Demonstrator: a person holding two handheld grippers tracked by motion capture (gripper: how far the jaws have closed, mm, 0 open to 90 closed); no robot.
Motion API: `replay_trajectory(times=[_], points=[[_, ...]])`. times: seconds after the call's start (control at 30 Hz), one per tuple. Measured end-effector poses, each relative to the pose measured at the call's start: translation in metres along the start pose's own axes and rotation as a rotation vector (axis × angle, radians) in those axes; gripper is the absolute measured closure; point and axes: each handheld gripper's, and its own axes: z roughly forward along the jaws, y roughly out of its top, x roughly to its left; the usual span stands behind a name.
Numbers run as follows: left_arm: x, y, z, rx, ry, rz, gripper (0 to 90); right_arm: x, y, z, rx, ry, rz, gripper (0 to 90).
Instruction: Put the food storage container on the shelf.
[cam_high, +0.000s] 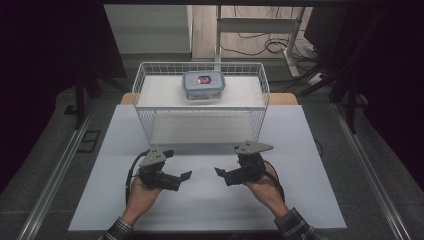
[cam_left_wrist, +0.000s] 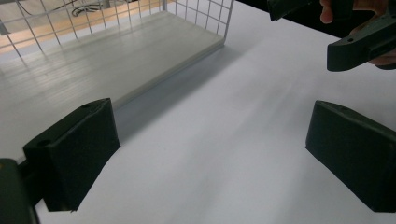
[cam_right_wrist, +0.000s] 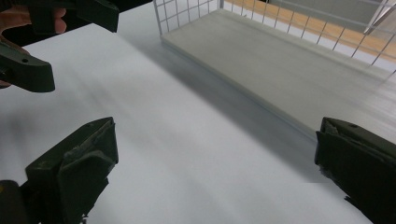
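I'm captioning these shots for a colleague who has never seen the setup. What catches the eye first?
A white wire two-level rack stands at the table's far middle, with a clear lidded plastic food box on its upper shelf. Nearer, the left gripper and right gripper face each other, jaws apart, over the white tabletop.

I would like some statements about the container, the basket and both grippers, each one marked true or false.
1. The lidded container sits on the upper shelf of the wire basket. True.
2. The left gripper is shut on the container. False: its jaws stand open, with nothing between them, over the white table.
3. The right gripper is open. True.
4. The two grippers point away from each other. False: they face each other.
5. The container lies on the table in front of the basket. False: it is in the basket.
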Motion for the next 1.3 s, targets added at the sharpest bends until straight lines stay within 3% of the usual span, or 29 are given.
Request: replay_trajectory(times=[0.7,0.97,1.3], points=[[-0.012,-0.027,-0.008,0.052,0.032,0.017,1.4,0.013,-0.026,-0.004,0.033,0.023,-0.012,0.0],[-0.014,-0.034,-0.015,0.072,0.048,0.022,1.1,0.012,-0.036,-0.011,0.045,0.000,-0.006,0.0],[-0.010,-0.044,-0.027,0.087,0.080,0.000,0.4,0.011,-0.046,-0.024,0.050,-0.016,-0.007,0.0]])
